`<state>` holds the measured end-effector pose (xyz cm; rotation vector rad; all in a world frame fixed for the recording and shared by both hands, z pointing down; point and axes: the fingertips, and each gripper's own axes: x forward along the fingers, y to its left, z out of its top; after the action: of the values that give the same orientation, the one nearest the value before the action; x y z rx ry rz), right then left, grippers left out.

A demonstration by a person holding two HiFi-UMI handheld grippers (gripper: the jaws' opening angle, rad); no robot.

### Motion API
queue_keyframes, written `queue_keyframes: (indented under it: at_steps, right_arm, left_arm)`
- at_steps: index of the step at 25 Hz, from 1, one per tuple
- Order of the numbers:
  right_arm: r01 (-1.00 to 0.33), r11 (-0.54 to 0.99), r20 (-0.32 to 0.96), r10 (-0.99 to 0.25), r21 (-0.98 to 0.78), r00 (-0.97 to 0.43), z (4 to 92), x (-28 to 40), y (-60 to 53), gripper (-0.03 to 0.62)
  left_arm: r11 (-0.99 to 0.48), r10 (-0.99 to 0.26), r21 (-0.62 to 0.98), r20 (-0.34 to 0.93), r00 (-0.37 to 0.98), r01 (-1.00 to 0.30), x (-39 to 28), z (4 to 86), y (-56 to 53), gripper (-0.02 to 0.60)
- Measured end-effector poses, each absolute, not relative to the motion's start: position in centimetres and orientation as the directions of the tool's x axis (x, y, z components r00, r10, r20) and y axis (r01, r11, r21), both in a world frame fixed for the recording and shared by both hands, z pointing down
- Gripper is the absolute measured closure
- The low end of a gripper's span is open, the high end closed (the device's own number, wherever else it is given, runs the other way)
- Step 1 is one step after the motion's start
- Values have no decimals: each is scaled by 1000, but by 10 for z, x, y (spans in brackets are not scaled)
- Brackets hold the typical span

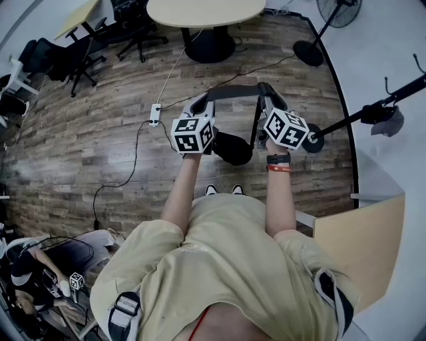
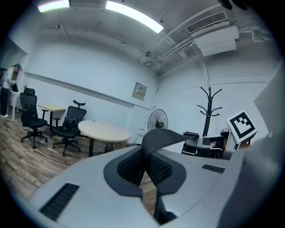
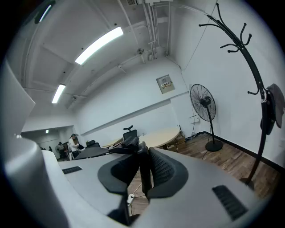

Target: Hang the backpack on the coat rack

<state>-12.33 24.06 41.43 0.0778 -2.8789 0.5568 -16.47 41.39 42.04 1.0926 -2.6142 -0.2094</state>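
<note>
A black backpack [image 1: 233, 148] hangs between my two grippers, its padded mesh strap [image 1: 233, 92] stretched across the top. In the left gripper view, my left gripper [image 2: 144, 167] is shut on the mesh strap [image 2: 162, 138], which arches up out of the jaws. A thin black strap [image 3: 143, 167] runs upright between the pads of my right gripper [image 3: 141, 171], which is shut on it. From the head view, the left gripper [image 1: 203, 105] and right gripper [image 1: 266, 100] are held level in front of the person. The black coat rack [image 1: 373, 110] [image 3: 254, 67] [image 2: 209, 107] stands to the right.
A grey item [image 3: 271, 107] hangs on the rack's lower hook. A standing fan [image 1: 336, 13] and a round table [image 1: 205, 12] lie ahead, office chairs [image 1: 66, 60] to the left. A power strip [image 1: 155, 114] with cables lies on the wood floor. A wooden board [image 1: 363, 246] sits at right.
</note>
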Motion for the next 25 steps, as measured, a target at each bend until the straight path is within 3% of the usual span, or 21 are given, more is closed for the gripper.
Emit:
queue_keyframes:
  at_steps: [25]
  right_arm:
    - [40, 923, 201, 126, -383, -972, 416, -137, 212, 509]
  left_arm:
    - [790, -605, 266, 184, -775, -553, -179, 414, 380, 557]
